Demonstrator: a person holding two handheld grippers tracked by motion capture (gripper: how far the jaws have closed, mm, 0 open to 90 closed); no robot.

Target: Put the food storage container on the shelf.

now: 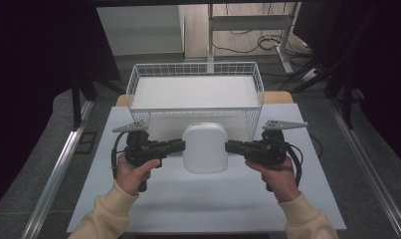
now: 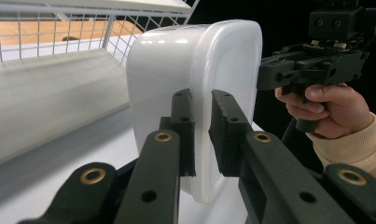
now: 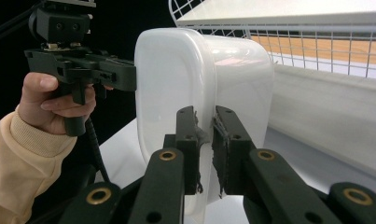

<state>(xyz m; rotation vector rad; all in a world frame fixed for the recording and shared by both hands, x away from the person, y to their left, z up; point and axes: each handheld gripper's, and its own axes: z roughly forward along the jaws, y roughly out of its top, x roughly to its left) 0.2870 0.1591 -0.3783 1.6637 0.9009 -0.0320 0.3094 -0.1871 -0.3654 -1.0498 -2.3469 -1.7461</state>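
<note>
Gripping of white, round-cornered plastic container (image 1: 205, 148) from both sides, at middle of white table top (image 1: 208, 209), just in front of white wire basket (image 1: 195, 89) at far edge.

Left gripper (image 1: 180, 145): black, two-jaw, held in left hand (image 1: 132, 172). Jaws drawn in narrow on left rim of container; in left gripper view (image 2: 202, 133), rim seen between both pads, pads pressed against it.

Right gripper (image 1: 230, 146): black, two-jaw, held in right hand (image 1: 280, 175). Jaws likewise narrow, clamped on right rim of container; in right gripper view (image 3: 205, 149), thin rim edge seen pinched between worn pads.

Container position: seen broad face up from high view, between both grippers, roughly level with both. Near side just short of basket front wall; touching or apart cannot be told from high view. Gripper views: container turned on edge relative to each camera, basket wall (image 2: 59, 32) directly behind it.

Basket: rectangular, white wire mesh, flat white liner inside, standing on far part of table, well apart from near edge.

Cream sleeves (image 1: 106, 214) entering from near edge, one on each forearm. Grey three-cornered plates (image 1: 131, 127) on top of both grippers, pointing outward toward left and right table edges.
</note>
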